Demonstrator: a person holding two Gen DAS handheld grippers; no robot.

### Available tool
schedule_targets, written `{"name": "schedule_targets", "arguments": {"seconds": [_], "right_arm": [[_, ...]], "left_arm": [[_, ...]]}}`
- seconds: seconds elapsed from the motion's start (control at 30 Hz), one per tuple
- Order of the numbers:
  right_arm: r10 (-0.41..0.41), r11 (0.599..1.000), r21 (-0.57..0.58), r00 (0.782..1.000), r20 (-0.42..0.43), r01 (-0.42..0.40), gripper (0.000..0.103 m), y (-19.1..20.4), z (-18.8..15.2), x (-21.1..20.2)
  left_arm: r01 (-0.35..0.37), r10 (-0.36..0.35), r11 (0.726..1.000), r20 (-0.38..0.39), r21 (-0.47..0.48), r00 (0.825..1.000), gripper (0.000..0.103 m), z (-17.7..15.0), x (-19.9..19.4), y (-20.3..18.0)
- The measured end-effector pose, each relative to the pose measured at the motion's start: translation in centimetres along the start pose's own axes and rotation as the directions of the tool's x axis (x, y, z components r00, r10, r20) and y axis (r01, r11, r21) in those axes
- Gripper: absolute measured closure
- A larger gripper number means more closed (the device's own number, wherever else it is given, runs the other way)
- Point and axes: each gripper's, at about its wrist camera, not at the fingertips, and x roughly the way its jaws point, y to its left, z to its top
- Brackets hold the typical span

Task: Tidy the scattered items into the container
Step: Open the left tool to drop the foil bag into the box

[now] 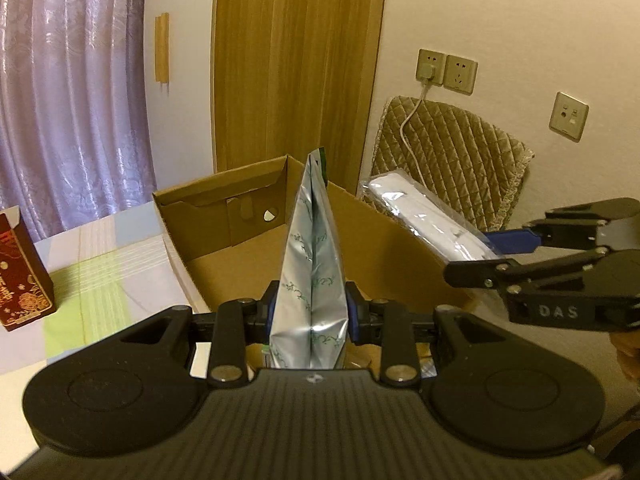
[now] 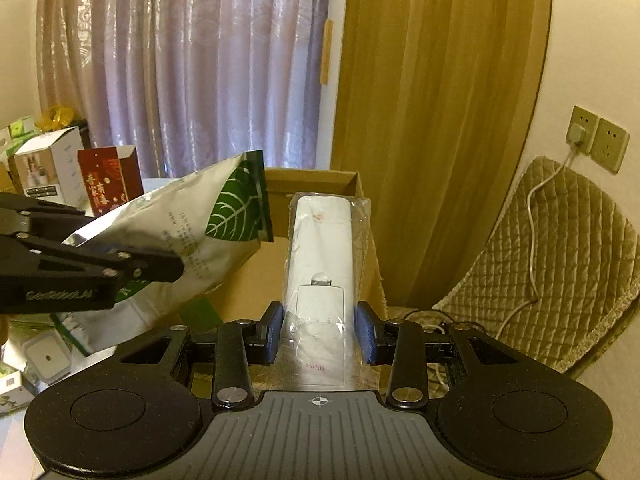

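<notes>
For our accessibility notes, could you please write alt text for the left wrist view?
The left gripper clamps a silver foil pouch upright above an open cardboard box on a pastel checked cloth. At right, the right gripper holds a white plastic-wrapped item over the box's far edge; a red carton stands at left.

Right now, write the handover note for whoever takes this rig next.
Left tool: shut on the silver foil pouch, held upright over the open cardboard box.
Right tool: shut on the white item in clear plastic wrap, held near the box's right wall.
Done: both items are lifted; neither is released. The visible part of the box interior looks empty.
Left: lower and release both into the box, then collect the red box on the table and the small boxes at the left of the right wrist view.
</notes>
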Motion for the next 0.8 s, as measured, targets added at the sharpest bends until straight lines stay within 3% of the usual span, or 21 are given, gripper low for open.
{"name": "schedule_targets", "arguments": {"seconds": [0.4,0.43,0.47,0.5,0.8], "right_arm": [[-0.001,1.0,0.01,1.0,-0.031,0.001,0.062,-0.7,0.1,1.6],[-0.001,1.0,0.01,0.999,-0.033,0.001,0.062,-0.7,0.2,1.7],[0.0,1.0,0.01,0.999,-0.035,0.001,0.062,-0.7,0.2,1.8],[0.0,1.0,0.009,0.999,-0.036,0.0,0.062,-0.7,0.3,1.8],[0.005,1.0,0.01,0.999,-0.047,-0.005,0.062,-0.5,0.5,2.1]], "left_arm": [[0.008,-0.008,1.0,0.025,-0.012,1.0,0.075,2.2,3.2,1.3],[0.006,-0.006,1.0,0.033,-0.016,0.999,0.071,2.3,3.2,1.3],[0.007,-0.006,1.0,0.039,-0.02,0.999,0.059,2.5,3.1,1.4],[0.008,-0.007,1.0,0.05,-0.022,0.999,0.056,2.6,2.9,1.5],[-0.019,0.021,0.999,0.049,-0.032,0.999,0.056,2.0,1.7,2.3]]}}
